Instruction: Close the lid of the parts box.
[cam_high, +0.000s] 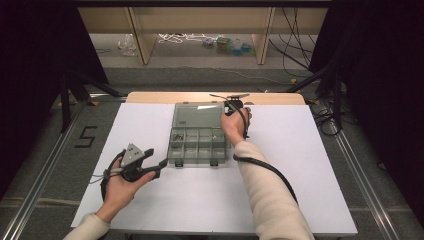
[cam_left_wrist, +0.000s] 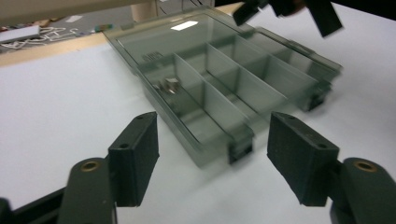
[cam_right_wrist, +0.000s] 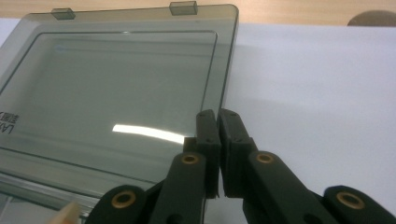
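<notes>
A black numeral "5" (cam_high: 86, 136) is marked on the grey floor to the left of the counter (cam_high: 320, 165), seen in the high view.

The smoky transparent lid (cam_right_wrist: 116, 88) of the compartment box carries embossed lettering. In the right gripper view a few pale characters (cam_right_wrist: 9, 122) stand at the lid's left edge, cut off by the frame and too partial to read. In the left gripper view a small embossed mark (cam_left_wrist: 150, 58) sits on the lid near its hinge side, blurred beyond reading.
</notes>
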